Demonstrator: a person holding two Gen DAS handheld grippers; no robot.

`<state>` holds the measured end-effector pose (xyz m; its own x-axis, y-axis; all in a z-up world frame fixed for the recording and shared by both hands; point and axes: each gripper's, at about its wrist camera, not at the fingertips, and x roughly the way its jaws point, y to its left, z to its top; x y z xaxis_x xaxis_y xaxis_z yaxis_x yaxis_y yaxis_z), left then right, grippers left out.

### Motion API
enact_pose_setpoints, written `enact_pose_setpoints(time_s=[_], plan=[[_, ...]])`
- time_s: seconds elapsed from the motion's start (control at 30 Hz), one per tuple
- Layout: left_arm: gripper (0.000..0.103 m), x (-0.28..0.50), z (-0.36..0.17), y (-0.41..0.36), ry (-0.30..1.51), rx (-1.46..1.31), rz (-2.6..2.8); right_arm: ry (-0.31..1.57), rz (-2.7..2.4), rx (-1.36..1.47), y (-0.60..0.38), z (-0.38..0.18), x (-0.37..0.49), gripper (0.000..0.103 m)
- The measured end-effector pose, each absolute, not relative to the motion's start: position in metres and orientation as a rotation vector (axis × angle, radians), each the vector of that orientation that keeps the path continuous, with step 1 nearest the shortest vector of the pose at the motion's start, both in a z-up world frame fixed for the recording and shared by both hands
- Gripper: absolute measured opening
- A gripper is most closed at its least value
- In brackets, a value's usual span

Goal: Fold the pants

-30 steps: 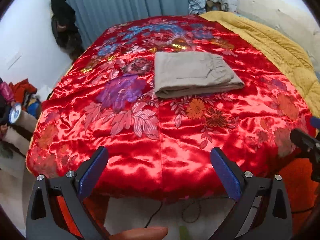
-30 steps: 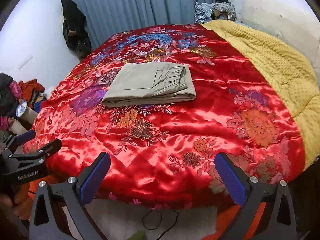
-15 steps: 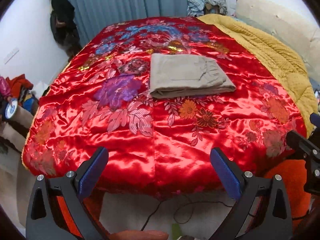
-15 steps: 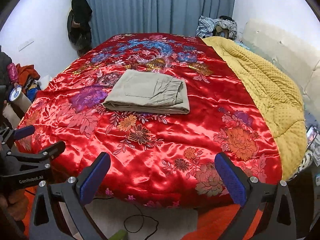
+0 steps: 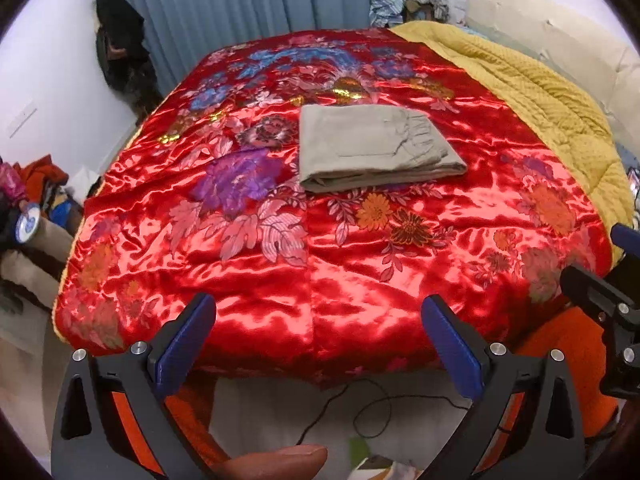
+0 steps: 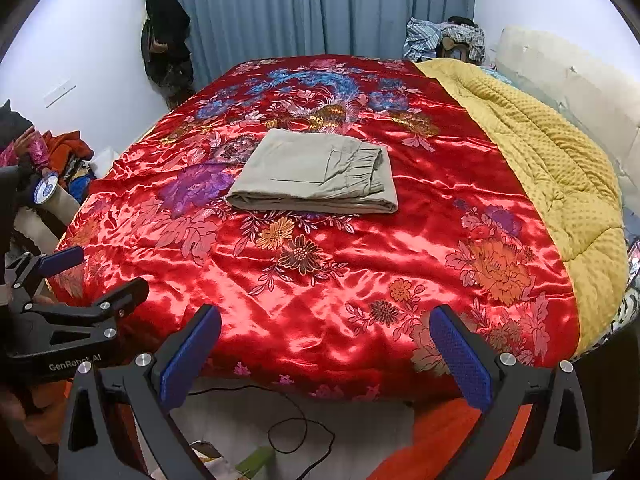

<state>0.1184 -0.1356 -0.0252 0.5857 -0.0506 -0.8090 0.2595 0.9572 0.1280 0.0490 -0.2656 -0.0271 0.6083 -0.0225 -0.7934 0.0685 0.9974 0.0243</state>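
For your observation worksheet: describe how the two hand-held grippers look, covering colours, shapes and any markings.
Both match: the left gripper and right gripper have black angular frames with triangular cut-outs and silver bolts. Their fingers carry flat blue pads, textured with fine dots. Orange panels show under the frames. Seen from the right wrist, the left gripper's body bears white "GenRobot.AI" lettering.

Khaki-beige pants (image 6: 316,172) are lying on a shiny red bedspread (image 6: 320,272) showing purple, orange and blue flowers; right of the pants, a mustard-yellow quilt (image 6: 552,168) is showing; blue-grey curtains (image 6: 320,8) are hanging behind
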Motion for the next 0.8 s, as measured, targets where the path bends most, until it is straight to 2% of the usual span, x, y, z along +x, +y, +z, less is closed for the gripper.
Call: enact_pose_setpoints(time_s=[0.8], plan=[[0.102, 0.117, -0.017, -0.132, 0.957, 0.218, -0.202, 0.961, -0.043, -0.004, -0.246, -0.013, 0.054, 0.103]])
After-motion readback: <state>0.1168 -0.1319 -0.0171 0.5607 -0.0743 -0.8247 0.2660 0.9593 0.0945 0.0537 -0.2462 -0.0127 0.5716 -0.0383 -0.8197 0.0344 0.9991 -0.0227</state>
